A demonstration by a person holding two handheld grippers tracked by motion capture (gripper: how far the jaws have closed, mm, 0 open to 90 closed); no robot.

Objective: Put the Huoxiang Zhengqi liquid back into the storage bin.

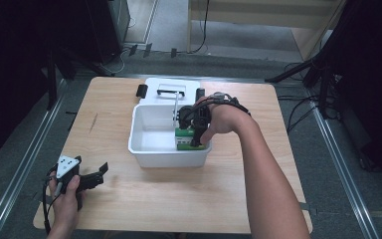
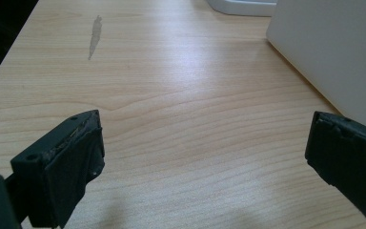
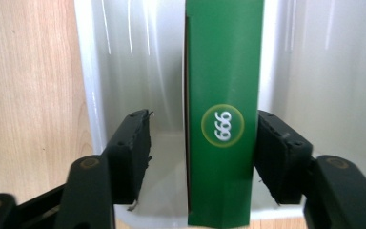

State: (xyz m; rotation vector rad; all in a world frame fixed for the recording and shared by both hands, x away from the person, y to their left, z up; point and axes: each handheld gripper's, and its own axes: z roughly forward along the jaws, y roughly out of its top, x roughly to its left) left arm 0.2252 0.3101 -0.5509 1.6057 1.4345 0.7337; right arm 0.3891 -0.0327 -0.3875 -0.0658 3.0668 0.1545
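Even overhead lighting, dark surround; soft shadow on the table point(image 2: 181, 157) below and between the left jaws, glare streaks on the white bin point(image 3: 133, 57) wall beyond the right jaws, near jaws slightly blurred.

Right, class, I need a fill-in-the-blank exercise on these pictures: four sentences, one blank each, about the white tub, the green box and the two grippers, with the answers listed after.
1. The green cardboard box stands inside the ____ plastic tub.
2. The number printed in the round badge on the box is ____.
3. The right gripper has one jaw touching the box and a ____ on the other side.
4. The left gripper hangs over the bare ____ table, jaws wide apart.

Answers: white; 999; gap; wooden
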